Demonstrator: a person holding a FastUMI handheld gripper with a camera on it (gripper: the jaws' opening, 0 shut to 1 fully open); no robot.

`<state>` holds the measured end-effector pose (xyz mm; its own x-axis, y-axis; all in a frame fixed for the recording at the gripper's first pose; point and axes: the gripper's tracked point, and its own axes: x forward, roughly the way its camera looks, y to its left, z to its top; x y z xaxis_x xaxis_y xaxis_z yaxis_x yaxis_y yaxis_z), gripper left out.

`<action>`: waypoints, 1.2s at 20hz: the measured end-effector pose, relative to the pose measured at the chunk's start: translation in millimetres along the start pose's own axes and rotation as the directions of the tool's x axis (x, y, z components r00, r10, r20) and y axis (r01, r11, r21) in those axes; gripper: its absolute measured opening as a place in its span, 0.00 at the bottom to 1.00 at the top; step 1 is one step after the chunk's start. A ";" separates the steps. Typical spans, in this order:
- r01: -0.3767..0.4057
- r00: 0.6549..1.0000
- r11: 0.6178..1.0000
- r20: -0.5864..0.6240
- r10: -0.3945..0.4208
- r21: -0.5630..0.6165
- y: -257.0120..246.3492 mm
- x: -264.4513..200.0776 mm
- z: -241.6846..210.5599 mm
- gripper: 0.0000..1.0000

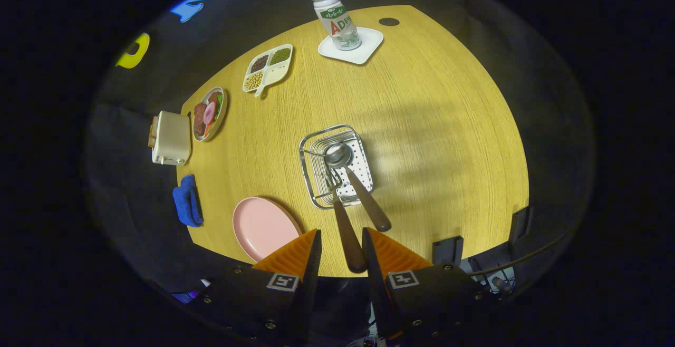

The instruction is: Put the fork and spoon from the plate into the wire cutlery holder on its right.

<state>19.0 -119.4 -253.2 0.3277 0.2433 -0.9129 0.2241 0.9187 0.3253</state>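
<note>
The wire cutlery holder (311, 153) stands on the wooden table, just ahead of my fingers. The spoon (338, 155) lies in it bowl-first, with its brown handle sticking out over the rim towards me. Beside it the fork (345, 236) has its tines in the holder, and its brown handle reaches back into the gap between my fingers. My gripper (341, 231) is open, its orange fingers (295, 254) on either side of the handle's end, not pressing on it. The pink plate (262, 225) to the holder's left holds nothing.
A bottle (337, 19) stands on a white coaster (364, 49) at the far side. A divided dish of beans (268, 67), a plate of food (209, 113), a toaster (171, 137) and a blue cloth (187, 200) line the left edge. Black clamps (447, 249) sit at the near edge.
</note>
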 end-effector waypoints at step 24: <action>0.206 0.545 0.946 0.832 0.102 -0.251 101.7 -184.9 104.3 0.47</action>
<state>76.9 -103.4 -25.6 0.9654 -0.0323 -0.2587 0.0488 0.9972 0.0574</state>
